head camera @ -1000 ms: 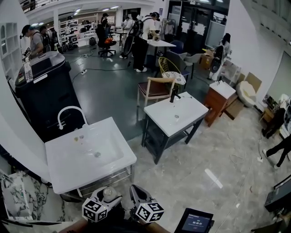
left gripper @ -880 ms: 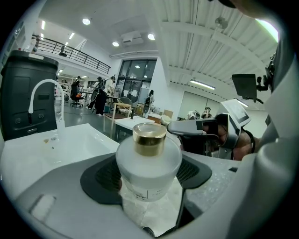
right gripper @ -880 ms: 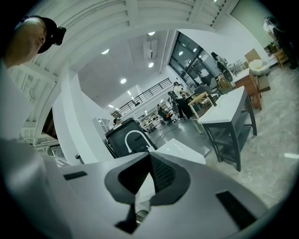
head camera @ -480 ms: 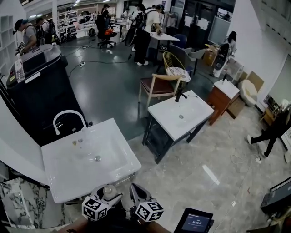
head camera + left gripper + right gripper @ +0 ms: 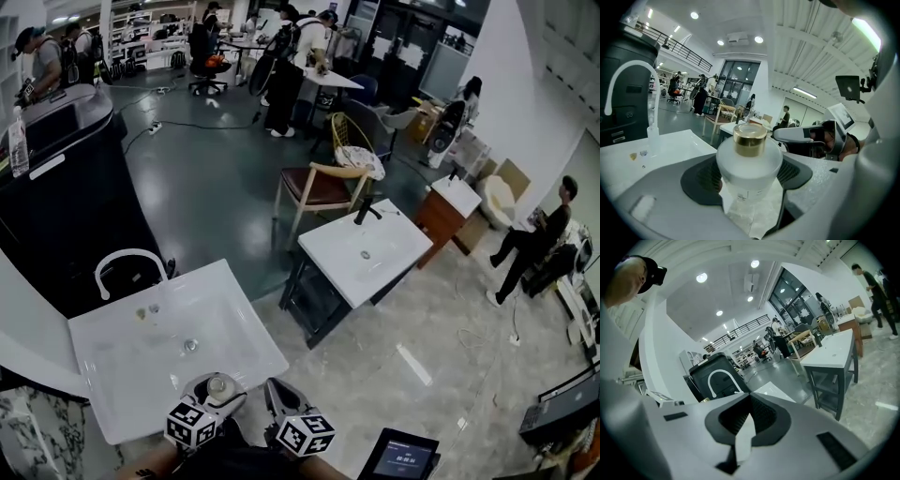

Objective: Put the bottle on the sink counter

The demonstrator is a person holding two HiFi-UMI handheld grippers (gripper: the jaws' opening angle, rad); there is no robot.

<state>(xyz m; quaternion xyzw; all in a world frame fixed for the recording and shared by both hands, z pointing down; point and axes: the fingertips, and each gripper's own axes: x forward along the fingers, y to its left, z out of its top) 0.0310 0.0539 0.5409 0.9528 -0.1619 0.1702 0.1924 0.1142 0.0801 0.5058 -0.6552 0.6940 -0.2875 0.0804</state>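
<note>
One frosted glass bottle, gold-capped, is clamped in the left gripper at the sink counter's near edge.
Judged weighty, smooth and breakable; it is held by the body, cap free. Right gripper is pinched closed on nothing. The counter's rim is narrow around the basin, with the faucet at the far edge.

My L gripper: grey shell, blk ribbed pads
My R gripper: same grey/blk
Cubes: b/w square markers, both

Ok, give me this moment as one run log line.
left gripper: shut on bottle | right gripper: shut, empty | bottle: not yet on sink counter
</note>
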